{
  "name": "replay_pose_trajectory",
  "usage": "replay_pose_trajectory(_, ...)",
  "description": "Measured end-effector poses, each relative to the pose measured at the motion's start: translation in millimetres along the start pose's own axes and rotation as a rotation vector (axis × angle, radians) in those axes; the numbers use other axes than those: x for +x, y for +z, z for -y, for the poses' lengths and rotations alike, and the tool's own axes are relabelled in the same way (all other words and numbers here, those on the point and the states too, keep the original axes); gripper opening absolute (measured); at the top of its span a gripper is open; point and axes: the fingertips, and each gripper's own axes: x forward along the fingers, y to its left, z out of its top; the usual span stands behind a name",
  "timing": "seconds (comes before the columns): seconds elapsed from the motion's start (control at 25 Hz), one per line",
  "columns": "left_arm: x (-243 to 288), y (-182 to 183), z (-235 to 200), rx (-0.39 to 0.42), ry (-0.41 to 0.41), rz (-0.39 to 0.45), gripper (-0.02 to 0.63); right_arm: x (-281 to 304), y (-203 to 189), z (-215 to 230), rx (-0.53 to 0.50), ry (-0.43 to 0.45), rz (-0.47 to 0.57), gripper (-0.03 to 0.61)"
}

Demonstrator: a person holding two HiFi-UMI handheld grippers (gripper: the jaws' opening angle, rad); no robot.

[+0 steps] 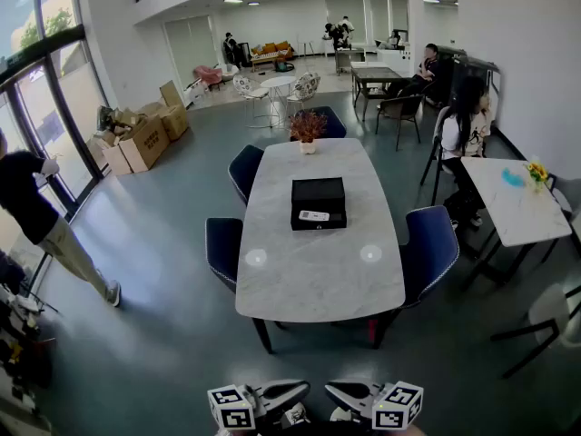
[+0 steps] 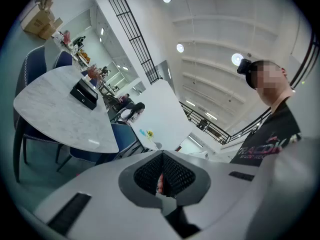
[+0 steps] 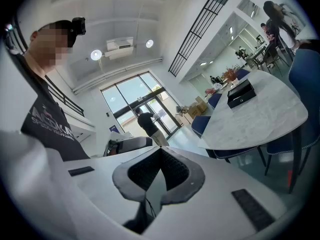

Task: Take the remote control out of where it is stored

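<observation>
An open black box (image 1: 318, 192) lies in the middle of the white marble table (image 1: 318, 271), far ahead of me. A white remote control (image 1: 314, 215) lies in its front half. Both grippers are low at the bottom edge of the head view, well short of the table. My left gripper (image 1: 283, 395) and right gripper (image 1: 349, 394) point toward each other. In the left gripper view the jaws (image 2: 161, 171) are shut with nothing between them, and the box (image 2: 83, 94) sits far off. The right gripper (image 3: 160, 164) is also shut and empty, with the box (image 3: 240, 93) distant.
Blue chairs (image 1: 430, 248) surround the table and a potted plant (image 1: 308, 127) stands at its far end. A person (image 1: 36, 209) walks by the glass doors at left, near cardboard boxes (image 1: 141, 140). Another person (image 1: 467, 125) sits beside a second white table (image 1: 517, 203) at right.
</observation>
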Motion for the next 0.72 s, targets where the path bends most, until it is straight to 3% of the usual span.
replay_pose_trajectory(0.72,18,-9,5,0.012,0.008,-0.009,0.005,-22,7,9,0.016,0.024,0.039,0.009)
